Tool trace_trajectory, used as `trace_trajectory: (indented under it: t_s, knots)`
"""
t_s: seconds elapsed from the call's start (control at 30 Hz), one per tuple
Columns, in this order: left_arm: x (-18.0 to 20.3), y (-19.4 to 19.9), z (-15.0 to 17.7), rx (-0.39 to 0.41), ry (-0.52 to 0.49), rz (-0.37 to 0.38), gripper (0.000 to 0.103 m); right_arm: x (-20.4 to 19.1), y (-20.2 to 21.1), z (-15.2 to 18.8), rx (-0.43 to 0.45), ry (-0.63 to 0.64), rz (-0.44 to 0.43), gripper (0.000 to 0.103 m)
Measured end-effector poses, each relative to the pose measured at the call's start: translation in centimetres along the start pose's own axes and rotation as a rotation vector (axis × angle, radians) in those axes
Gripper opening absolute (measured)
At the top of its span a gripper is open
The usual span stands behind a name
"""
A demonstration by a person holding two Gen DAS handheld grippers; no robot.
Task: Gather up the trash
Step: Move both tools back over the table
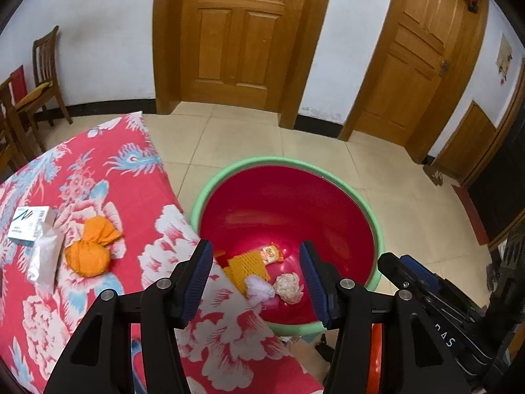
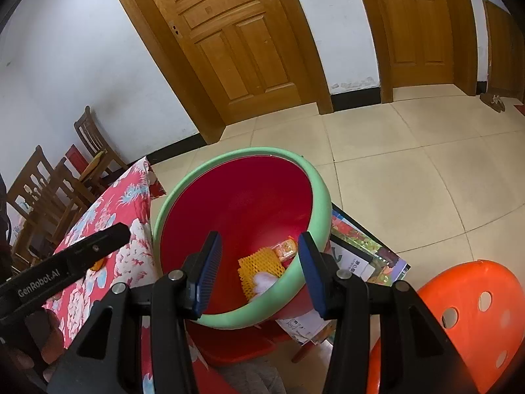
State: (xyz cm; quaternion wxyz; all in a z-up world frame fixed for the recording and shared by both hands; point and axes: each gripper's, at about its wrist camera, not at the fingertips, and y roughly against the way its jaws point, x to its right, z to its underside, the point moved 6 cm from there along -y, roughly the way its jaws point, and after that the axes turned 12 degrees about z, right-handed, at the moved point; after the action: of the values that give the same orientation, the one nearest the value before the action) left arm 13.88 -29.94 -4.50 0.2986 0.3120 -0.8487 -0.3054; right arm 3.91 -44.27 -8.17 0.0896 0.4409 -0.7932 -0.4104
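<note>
Left tool [image 1: 256,272] spread, empty, above red basin [image 1: 288,164]; trash inside below tips: yellow foam net [image 1: 246,267], white wad [image 1: 259,287]. Right tool [image 2: 259,272] spread, empty. Orange bundle [image 1: 88,252] on surface [image 1: 137,180], left of left tool.

1. The orange foam net [image 2: 261,267] and white wad [image 2: 264,282] are partly hidden behind the basin [image 2: 323,203] rim in the right wrist view.
2. The bench [image 1: 98,177] runs off the left wrist view's left and bottom edges.
3. Print on the small carton [image 1: 28,223] is too small to read.
4. The orange stool [image 2: 466,298] is cut off at the right edge.
</note>
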Motion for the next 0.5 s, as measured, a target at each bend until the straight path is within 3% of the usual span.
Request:
trace_trajectory:
  t_s: [0.5]
  knots:
    - [-5.5, 5.4, 0.4, 0.092, 0.091, -0.074, 0.056, -3.3, 1.2, 0.4, 0.003, 0.059, -0.05, 0.052]
